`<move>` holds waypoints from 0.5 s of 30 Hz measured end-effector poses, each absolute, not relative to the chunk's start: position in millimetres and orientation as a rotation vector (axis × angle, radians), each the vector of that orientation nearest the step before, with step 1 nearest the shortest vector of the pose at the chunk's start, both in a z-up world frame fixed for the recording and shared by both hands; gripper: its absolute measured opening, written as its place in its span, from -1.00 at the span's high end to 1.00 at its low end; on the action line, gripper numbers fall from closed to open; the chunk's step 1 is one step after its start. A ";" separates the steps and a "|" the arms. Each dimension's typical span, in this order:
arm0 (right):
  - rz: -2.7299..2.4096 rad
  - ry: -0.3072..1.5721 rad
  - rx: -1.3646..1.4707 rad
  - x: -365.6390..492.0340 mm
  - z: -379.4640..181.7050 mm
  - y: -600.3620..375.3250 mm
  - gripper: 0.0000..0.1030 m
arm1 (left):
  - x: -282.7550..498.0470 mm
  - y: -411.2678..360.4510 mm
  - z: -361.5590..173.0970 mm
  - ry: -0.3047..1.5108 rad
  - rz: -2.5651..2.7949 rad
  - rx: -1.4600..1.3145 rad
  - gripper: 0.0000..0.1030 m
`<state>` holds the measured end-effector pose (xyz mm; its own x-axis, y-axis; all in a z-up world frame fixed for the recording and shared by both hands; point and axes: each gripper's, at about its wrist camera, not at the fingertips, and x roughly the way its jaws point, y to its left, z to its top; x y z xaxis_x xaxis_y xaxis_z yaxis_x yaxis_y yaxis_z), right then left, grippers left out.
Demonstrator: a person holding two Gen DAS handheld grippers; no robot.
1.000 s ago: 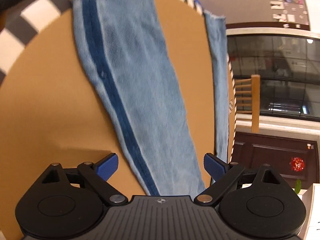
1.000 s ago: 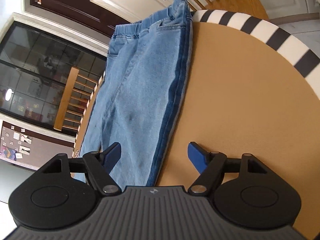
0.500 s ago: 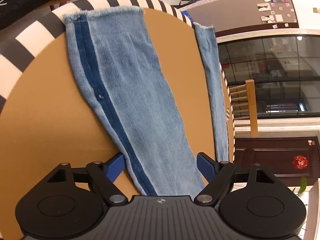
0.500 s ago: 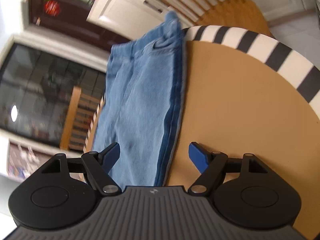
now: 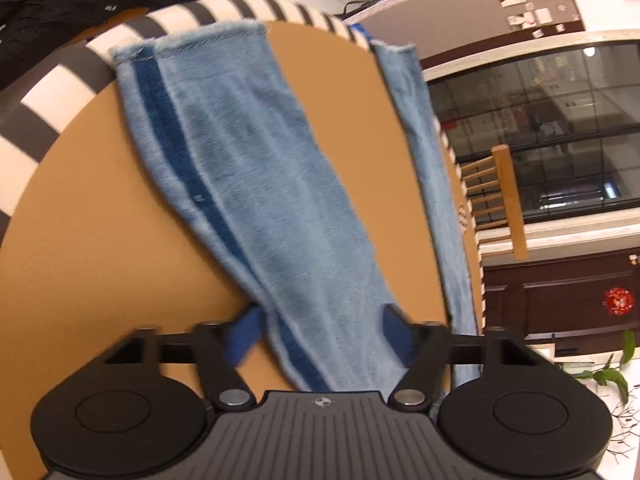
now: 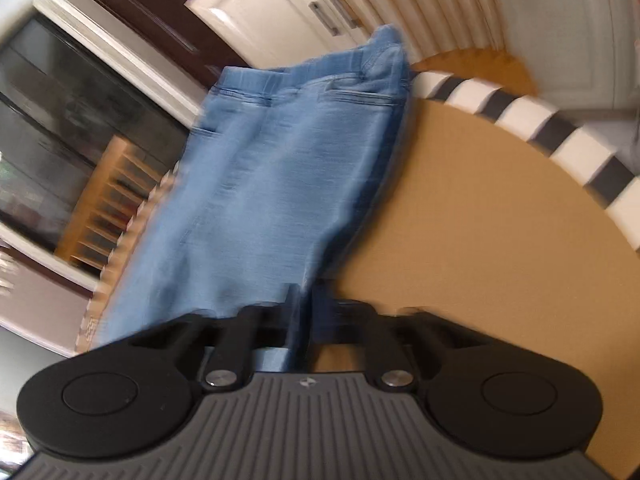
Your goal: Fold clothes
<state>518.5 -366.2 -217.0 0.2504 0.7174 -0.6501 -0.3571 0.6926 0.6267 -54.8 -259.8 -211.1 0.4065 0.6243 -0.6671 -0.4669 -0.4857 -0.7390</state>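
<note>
Jeans [image 5: 256, 184] lie flat on the table [image 5: 88, 240], 2 legs running ahead of the left gripper [image 5: 320, 330] toward the striped rim [image 5: 52, 92]. Its blue fingers [image 5: 244, 332] stand apart, straddling the near leg by its dark side stripe, the cloth between them unpinched. Seen from the right gripper [image 6: 306, 312], the waistband [image 6: 308, 80] lies far ahead at the table's edge; its fingers are pressed together on a fold of the jeans, though motion blur softens them
</note>
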 end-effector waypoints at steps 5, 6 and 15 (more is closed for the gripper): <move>0.760 1.138 0.449 527.4 -219.9 -376.1 0.91 | -66.9 -260.8 -223.2 -0.146 1.317 -1.698 0.92; 0.760 1.144 0.455 528.5 -220.1 -377.8 0.91 | -68.9 -261.7 -224.5 -0.149 1.314 -1.705 0.93; 0.830 1.100 0.451 515.8 -202.0 -389.6 0.93 | -86.4 -271.8 -216.5 -0.184 1.273 -1.687 0.95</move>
<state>515.8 -389.6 -202.0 0.2059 0.7755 -0.5968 -0.3608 0.6271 0.6904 -86.4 -271.8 -216.5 0.4398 0.6166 -0.6530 -0.4061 -0.5120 -0.7569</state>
